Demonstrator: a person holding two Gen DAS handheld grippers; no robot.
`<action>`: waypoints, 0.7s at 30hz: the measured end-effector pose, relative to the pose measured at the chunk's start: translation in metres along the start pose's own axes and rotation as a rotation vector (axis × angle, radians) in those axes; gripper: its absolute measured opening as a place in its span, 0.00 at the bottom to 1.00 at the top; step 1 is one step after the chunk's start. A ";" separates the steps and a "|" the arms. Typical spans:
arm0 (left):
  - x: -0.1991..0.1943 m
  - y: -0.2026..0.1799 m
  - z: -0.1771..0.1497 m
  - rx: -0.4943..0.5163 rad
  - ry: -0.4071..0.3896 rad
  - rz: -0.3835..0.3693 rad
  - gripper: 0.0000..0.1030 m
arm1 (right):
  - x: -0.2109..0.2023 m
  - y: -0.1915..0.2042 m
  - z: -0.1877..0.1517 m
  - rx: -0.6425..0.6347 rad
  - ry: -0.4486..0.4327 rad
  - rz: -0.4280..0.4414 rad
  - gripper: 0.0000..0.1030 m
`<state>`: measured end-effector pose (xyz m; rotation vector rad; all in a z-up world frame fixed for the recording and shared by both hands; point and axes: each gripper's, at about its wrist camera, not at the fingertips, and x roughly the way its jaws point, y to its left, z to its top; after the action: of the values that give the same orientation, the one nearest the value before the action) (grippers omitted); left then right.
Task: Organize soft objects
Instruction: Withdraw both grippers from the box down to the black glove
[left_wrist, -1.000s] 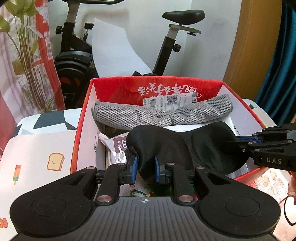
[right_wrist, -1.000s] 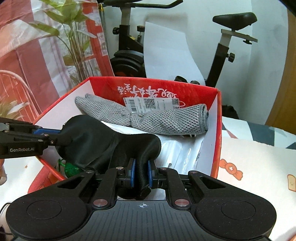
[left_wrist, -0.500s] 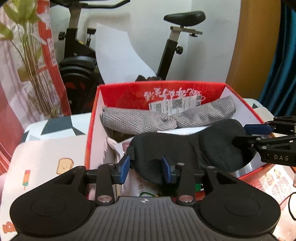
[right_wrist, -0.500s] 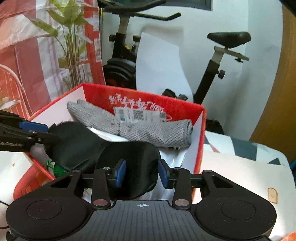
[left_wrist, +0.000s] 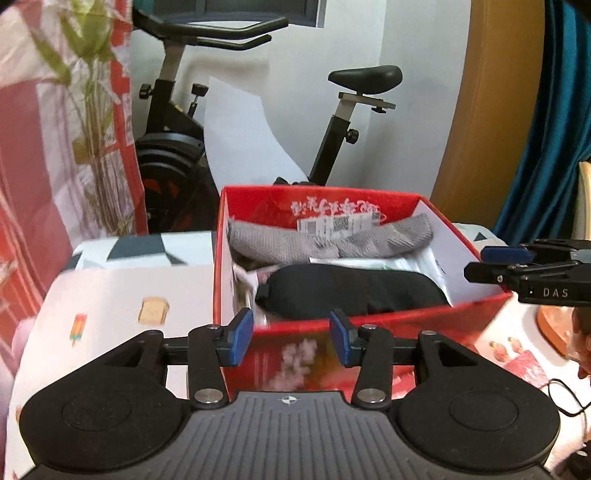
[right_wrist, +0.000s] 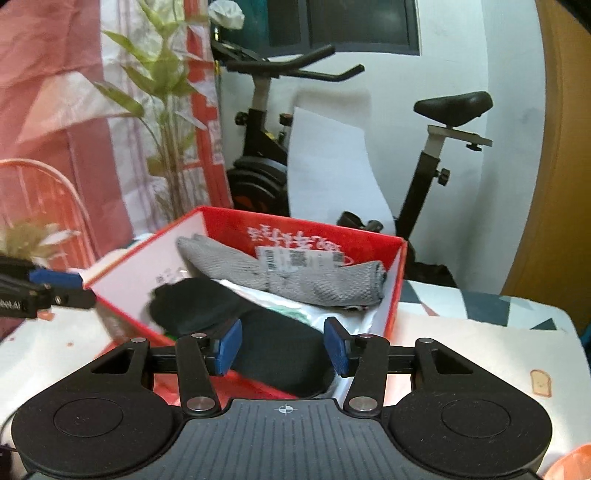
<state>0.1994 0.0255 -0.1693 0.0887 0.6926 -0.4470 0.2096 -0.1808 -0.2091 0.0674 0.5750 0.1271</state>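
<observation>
Black eye mask (left_wrist: 351, 291) lies in the red box (left_wrist: 369, 325), centre frame. Left gripper (left_wrist: 291, 341) and right gripper (right_wrist: 282, 345) both empty, jaws opening. Placing step looks done; next move likely calls for another soft item.

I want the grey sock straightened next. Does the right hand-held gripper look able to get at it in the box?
Probably yes. The grey sock lies uncovered at the back of the open red box. The right hand-held gripper, jaws opening and empty, would only have to pass over the black eye mask.
</observation>
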 end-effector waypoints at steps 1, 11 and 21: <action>-0.004 0.000 -0.005 -0.007 0.003 -0.005 0.47 | -0.005 0.002 -0.002 0.003 -0.002 0.010 0.45; -0.021 -0.004 -0.069 -0.095 0.091 -0.051 0.47 | -0.033 0.034 -0.046 -0.029 0.047 0.090 0.45; -0.020 -0.003 -0.114 -0.174 0.154 -0.044 0.47 | -0.029 0.062 -0.115 -0.091 0.232 0.134 0.45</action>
<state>0.1163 0.0561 -0.2441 -0.0570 0.8835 -0.4232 0.1163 -0.1202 -0.2836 0.0022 0.7961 0.2940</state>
